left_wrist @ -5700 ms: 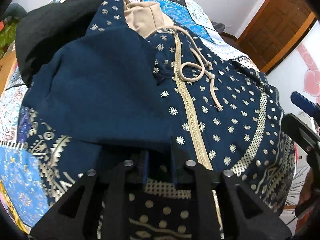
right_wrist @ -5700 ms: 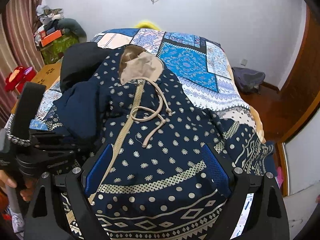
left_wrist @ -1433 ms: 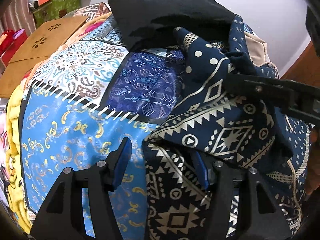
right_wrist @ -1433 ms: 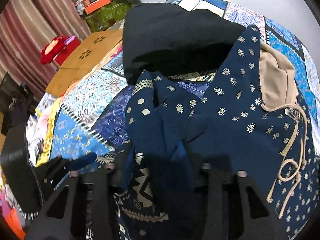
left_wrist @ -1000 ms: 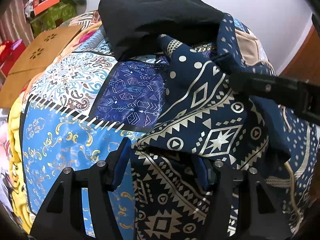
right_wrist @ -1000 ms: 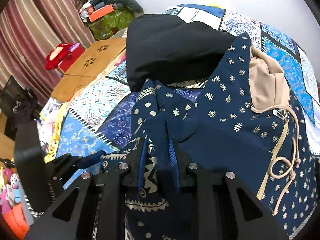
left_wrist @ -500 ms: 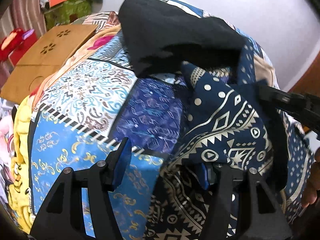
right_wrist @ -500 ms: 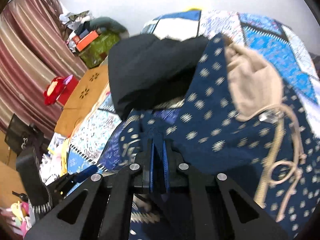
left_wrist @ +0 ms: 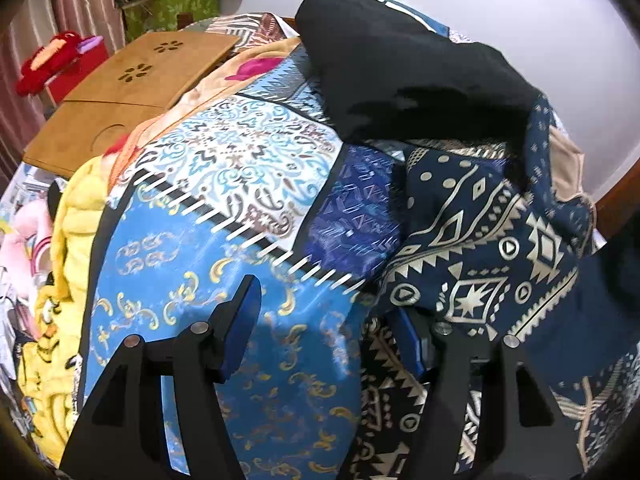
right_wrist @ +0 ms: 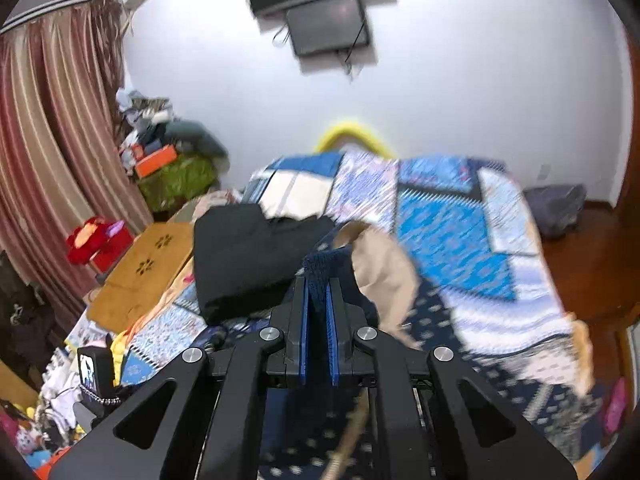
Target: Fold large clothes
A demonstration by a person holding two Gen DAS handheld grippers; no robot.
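Note:
A navy hoodie (left_wrist: 492, 264) with pale geometric print and a beige hood lining (right_wrist: 380, 276) lies on the patchwork quilt (left_wrist: 240, 184). My left gripper (left_wrist: 324, 332) hovers low over the quilt at the hoodie's left edge. Its jaws are opening, with quilt between them, and the printed hem drapes over the tip of the right finger (left_wrist: 408, 344). My right gripper (right_wrist: 318, 286) is raised above the bed. It is shut on a fold of the hoodie's plain navy fabric (right_wrist: 324, 262), which sticks up past the pads.
A folded black garment (left_wrist: 400, 60) lies on the quilt just behind the hoodie. Wooden boards (left_wrist: 132, 92) and a yellow blanket (left_wrist: 68, 240) lie off the bed's left side. A screen (right_wrist: 320, 4) hangs on the far wall and striped curtains (right_wrist: 48, 140) are at the left.
My right gripper closed fully on the navy fold and lifted it, so its view now tilts up to the wall. My left gripper slid left over the quilt, jaws still apart.

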